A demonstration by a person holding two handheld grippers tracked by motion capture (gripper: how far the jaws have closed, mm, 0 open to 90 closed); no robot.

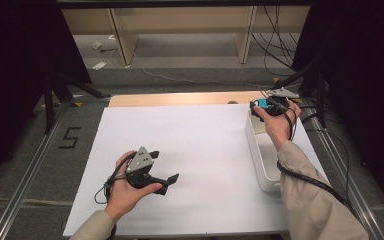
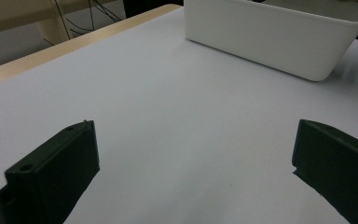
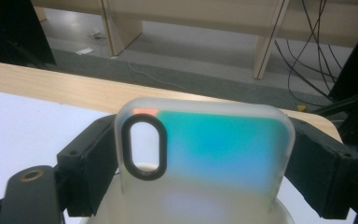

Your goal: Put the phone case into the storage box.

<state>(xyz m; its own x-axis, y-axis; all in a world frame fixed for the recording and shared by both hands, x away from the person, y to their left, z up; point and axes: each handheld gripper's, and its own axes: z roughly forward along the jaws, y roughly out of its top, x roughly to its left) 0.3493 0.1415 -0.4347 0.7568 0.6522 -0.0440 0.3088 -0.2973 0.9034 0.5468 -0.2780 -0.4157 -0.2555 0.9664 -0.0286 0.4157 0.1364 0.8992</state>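
Nearest, the left gripper (image 1: pixel 172 178) rests low over the white bench (image 1: pixel 190 150), jaws spread wide around nothing. Farther off, the right gripper (image 1: pixel 258 106) pinches a translucent phone case (image 3: pixel 205 154) by its long edges above the white bin (image 1: pixel 260 160), standing upright, camera cutout uppermost.

My surface (image 1: pixel 180 99) is pale wood, showing as a strip along the far edge. A white sheet (image 1: pixel 190 150) covers nearly all of it. A white bin (image 1: pixel 261 165) stands directly on the sheet, along its right side near the edge.
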